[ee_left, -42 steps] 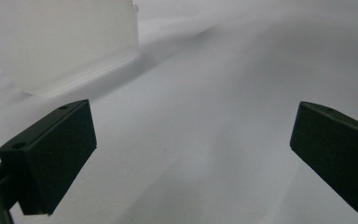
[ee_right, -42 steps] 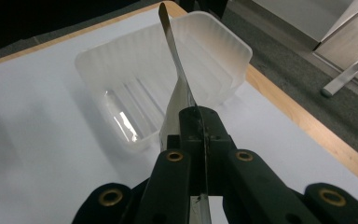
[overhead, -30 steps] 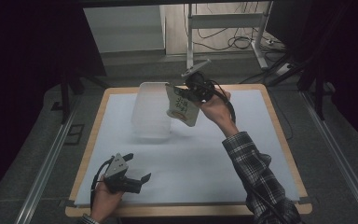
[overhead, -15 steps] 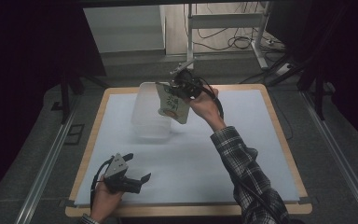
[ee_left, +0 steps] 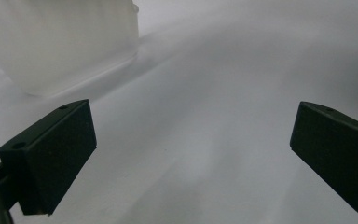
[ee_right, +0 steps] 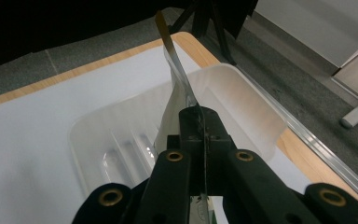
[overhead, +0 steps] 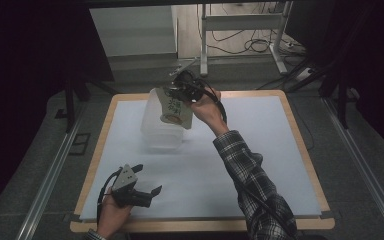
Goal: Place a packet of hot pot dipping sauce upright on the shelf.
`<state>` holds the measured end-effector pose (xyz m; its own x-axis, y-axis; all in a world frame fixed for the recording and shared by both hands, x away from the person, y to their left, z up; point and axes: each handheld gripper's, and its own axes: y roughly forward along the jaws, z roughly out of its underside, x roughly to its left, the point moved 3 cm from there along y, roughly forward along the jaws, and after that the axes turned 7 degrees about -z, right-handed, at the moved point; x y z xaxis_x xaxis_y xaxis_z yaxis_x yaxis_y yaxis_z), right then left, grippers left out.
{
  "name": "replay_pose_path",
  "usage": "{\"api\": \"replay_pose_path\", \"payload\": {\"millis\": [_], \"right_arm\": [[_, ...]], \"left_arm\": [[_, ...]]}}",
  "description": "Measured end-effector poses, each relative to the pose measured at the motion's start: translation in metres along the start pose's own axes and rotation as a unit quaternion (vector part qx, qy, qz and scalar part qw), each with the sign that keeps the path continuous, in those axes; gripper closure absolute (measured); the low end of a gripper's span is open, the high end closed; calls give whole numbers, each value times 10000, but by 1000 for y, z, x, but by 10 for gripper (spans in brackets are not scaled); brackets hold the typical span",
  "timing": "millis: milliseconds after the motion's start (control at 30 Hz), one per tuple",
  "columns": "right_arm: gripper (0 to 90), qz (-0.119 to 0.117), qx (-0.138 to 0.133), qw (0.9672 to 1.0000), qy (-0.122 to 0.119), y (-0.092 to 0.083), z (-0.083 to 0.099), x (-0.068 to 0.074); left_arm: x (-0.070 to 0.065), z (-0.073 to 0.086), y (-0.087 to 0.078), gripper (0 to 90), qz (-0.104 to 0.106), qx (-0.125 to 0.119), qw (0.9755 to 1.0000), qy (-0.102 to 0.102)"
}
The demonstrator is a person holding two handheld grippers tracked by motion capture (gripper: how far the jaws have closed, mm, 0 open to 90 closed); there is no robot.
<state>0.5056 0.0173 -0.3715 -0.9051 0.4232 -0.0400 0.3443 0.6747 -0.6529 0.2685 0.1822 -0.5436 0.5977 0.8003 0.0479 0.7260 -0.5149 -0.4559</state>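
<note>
Holding the right gripper [overhead: 182, 90] clamped on a flat pouch's [overhead: 174, 109] edge, I hang it over the translucent bin [overhead: 155, 135] at the table's far left, apparently to drop it in, while my left gripper [overhead: 147, 192] rests near, jaws apart.

Translucent, smooth plastic bin [overhead: 161, 122]; glossy, thin plastic packet [ee_right: 177, 74]; matt white table sheet [overhead: 260, 165] with wood-grain edge; matt black jaws.
</note>
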Motion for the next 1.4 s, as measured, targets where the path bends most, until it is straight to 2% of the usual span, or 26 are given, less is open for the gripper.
{"api": "replay_pose_path", "payload": {"millis": [267, 433, 1100, 1267, 1400], "right_arm": [[892, -92, -50, 9999, -100, 16, -14, 9], [892, -162, -11, 9998, -118, 26, -16, 13], [873, -245, 199, 9995, 65, 53, 7, 8], [827, -287, 141, 9995, 27, 55, 11, 8], [748, -233, 87, 9997, -35, 53, 12, 9]], "left_arm": [[0, 0, -1, 1, 1, 3, 10000, 5], [0, 0, -1, 1, -1, 0, 10000, -5], [0, 0, -1, 1, 12, 1, 10000, -20], [-1, 0, -1, 1, 13, 4, 10000, -19], [-1, 0, -1, 1, 9, 14, 10000, -9]]}}
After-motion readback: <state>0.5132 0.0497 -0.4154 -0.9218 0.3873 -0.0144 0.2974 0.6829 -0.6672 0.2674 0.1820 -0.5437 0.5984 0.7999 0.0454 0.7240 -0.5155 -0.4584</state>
